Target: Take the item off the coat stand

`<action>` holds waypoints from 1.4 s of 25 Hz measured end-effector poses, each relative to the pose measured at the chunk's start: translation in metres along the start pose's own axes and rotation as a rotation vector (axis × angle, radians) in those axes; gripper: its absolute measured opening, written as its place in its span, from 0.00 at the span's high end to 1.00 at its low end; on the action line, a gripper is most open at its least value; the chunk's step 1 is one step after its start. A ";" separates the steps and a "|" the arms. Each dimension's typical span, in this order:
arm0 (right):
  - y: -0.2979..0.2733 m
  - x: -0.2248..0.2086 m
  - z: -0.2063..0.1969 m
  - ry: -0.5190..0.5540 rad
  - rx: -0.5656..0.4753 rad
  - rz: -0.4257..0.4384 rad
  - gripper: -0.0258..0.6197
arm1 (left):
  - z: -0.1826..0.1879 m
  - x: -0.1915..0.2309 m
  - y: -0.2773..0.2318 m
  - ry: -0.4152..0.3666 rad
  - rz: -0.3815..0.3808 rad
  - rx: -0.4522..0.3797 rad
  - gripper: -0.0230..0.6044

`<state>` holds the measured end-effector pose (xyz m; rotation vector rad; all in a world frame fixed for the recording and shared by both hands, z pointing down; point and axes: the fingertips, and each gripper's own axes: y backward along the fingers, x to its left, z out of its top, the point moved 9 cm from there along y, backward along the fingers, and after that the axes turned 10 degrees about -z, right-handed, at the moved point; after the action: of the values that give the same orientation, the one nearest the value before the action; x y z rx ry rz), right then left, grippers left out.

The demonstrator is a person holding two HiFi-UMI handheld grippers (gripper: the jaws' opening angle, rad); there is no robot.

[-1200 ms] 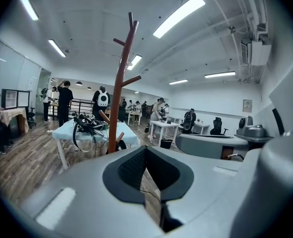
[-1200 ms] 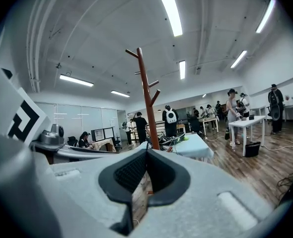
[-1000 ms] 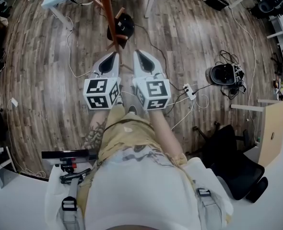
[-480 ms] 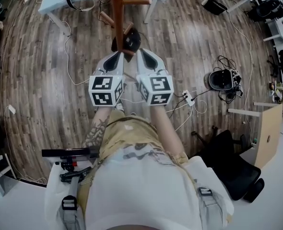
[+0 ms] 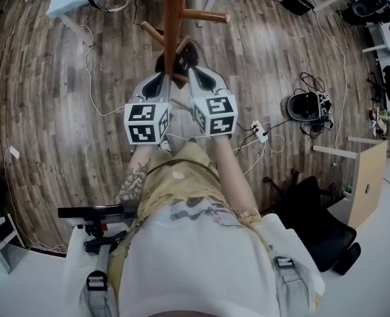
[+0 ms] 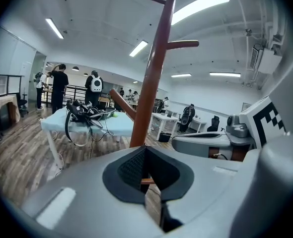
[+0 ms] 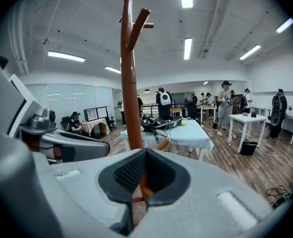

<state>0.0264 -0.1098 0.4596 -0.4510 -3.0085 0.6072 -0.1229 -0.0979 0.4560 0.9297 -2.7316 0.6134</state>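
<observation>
Facing coat stand (image 5: 172, 32) | left hand-held gripper (image 5: 160, 78) clenched | right hand-held gripper (image 5: 195, 72) clenched | table (image 6: 109, 126) beyond

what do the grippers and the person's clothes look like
Both the left gripper and right gripper are smooth light-grey shells tapering forward, with black textured fingers. Each carries a white cube of black square markers. The person wears a white top and tan bottoms.

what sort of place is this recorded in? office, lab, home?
Probably an open-plan lab or office workspace, not a home: long ceiling strip lights, a table piled with cables and gear, several people standing at other tables, and a power strip with loose cables on the wood floor.
</observation>
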 end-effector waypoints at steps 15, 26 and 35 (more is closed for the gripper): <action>-0.089 -0.019 -0.032 0.256 0.192 0.245 0.85 | -0.020 0.022 -0.042 0.054 0.165 0.085 0.96; -0.134 -0.012 -0.036 0.536 0.256 0.448 0.74 | -0.017 0.035 -0.046 0.078 0.236 0.095 0.96; -0.122 -0.033 -0.013 0.441 0.164 0.313 0.81 | -0.013 0.033 -0.049 0.072 0.211 0.089 0.96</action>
<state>0.0263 -0.2219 0.5189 -0.9177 -2.4689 0.6613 -0.1183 -0.1451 0.4938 0.6277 -2.7778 0.7950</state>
